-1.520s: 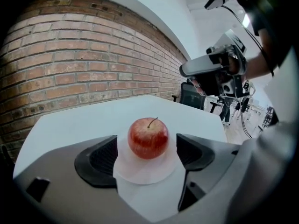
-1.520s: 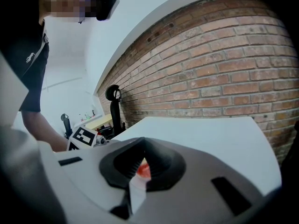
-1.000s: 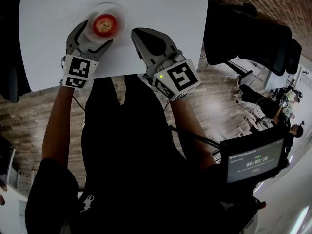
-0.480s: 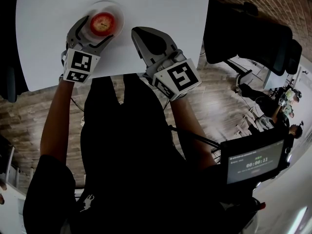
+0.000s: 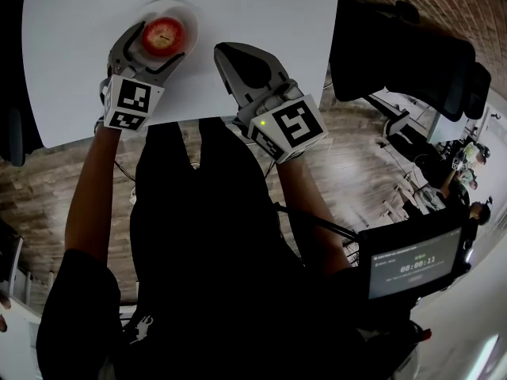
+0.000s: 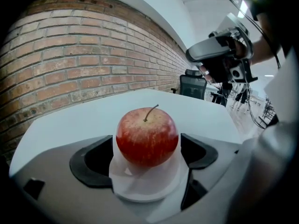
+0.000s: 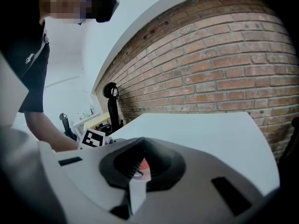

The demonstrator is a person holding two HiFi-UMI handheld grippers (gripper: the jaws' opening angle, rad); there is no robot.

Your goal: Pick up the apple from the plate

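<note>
A red apple (image 5: pixel 162 36) (image 6: pixel 147 136) with a stem stands upright on a small white plate (image 5: pixel 188 16) (image 6: pixel 145 188) at the far left of the white table (image 5: pixel 269 6). My left gripper (image 5: pixel 157 47) (image 6: pixel 145 155) is open, one dark pad on each side of the apple and close to it; a thin strip of plate shows between pad and fruit on both sides. My right gripper (image 5: pixel 236 63) (image 7: pixel 138 162) rests shut on the table to the apple's right, holding nothing. Through its narrow slit a bit of the red apple (image 7: pixel 142 164) shows.
The table's near edge (image 5: pixel 198 121) runs just under both grippers. Black office chairs (image 5: pixel 404 54) stand on the wooden floor at the right. A screen with a timer (image 5: pixel 412 264) hangs at the person's right side. A brick wall (image 6: pixel 84 64) lies beyond the table.
My left gripper has slid forward over the plate, so its jaws now flank the apple rather than sitting short of it. The right gripper has stayed put.
</note>
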